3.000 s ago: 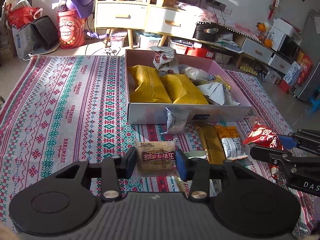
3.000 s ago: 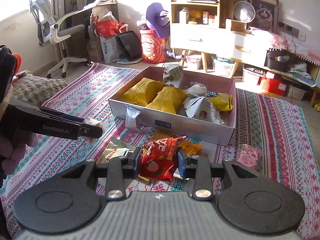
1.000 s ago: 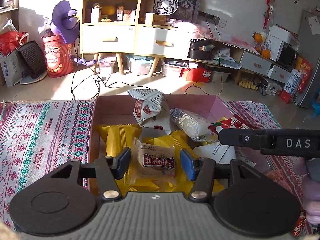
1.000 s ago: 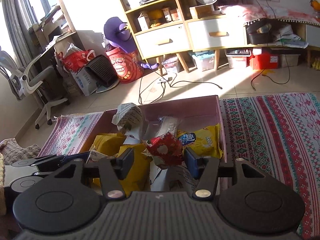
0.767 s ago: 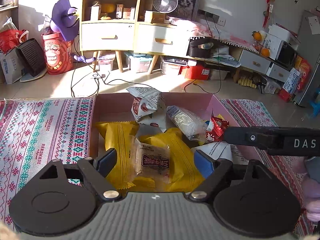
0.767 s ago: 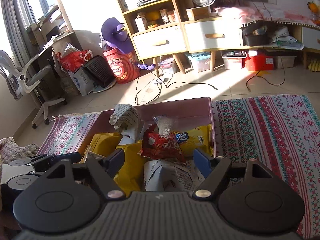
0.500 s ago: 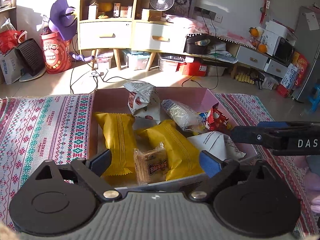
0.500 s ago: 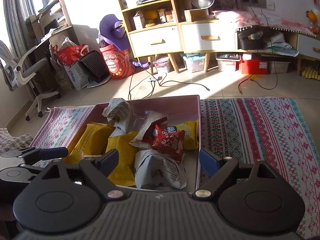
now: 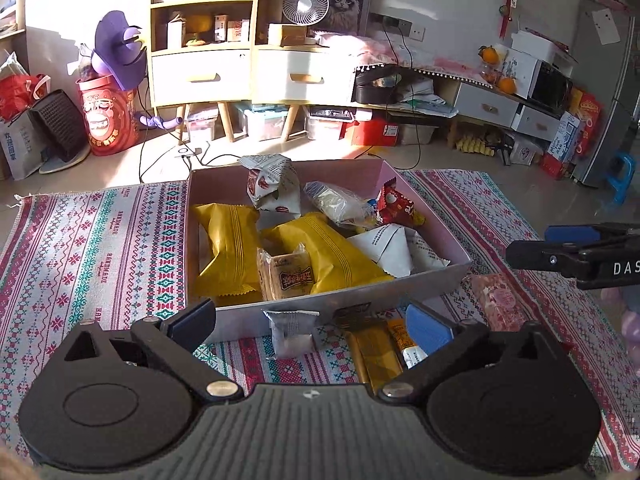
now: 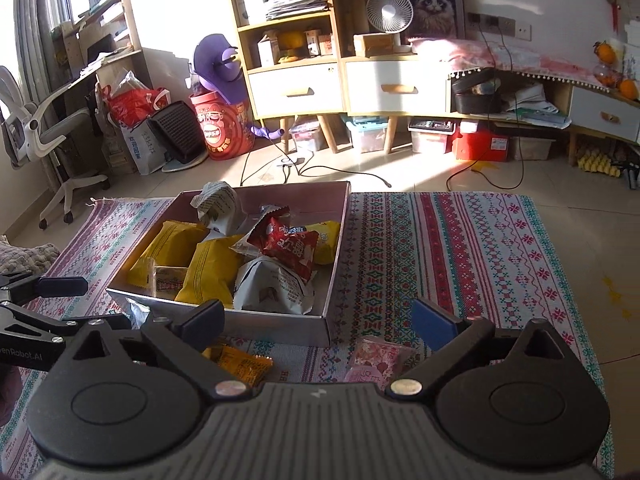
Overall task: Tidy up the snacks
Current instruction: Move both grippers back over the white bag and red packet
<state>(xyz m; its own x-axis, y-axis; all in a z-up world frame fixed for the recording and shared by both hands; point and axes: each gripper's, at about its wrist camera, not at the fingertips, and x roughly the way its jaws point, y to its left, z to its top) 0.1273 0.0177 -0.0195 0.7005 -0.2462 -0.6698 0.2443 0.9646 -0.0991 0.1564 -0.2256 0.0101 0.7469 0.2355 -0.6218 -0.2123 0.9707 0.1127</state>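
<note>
A pink open box [image 9: 420, 284] [image 10: 338, 264] sits on the patterned rug and holds several snack packets. A brown biscuit packet [image 9: 286, 276] [image 10: 170, 280] lies near its front wall between two yellow packets [image 9: 224, 248]. A red packet [image 9: 394, 204] [image 10: 286, 246] rests on top of the white packets at the box's right side. My left gripper [image 9: 314, 322] hangs over the box's near wall, jaws opening, nothing between them. My right gripper [image 10: 319, 322] is beside it at the box's near right corner, jaws opening and empty too.
On the rug in front of the box lie a small silver packet [image 9: 290, 330], gold stick packets [image 9: 376, 356], an orange packet [image 10: 240, 362] and a pink packet [image 9: 498, 298] [image 10: 376, 360]. Cables [image 10: 340, 170] cross the floor behind, before a wooden cabinet [image 10: 296, 88].
Both grippers opened wide. The biscuit packet dropped from the left one and the red packet from the right one into the box. Both grippers then drew back towards the box's near wall.
</note>
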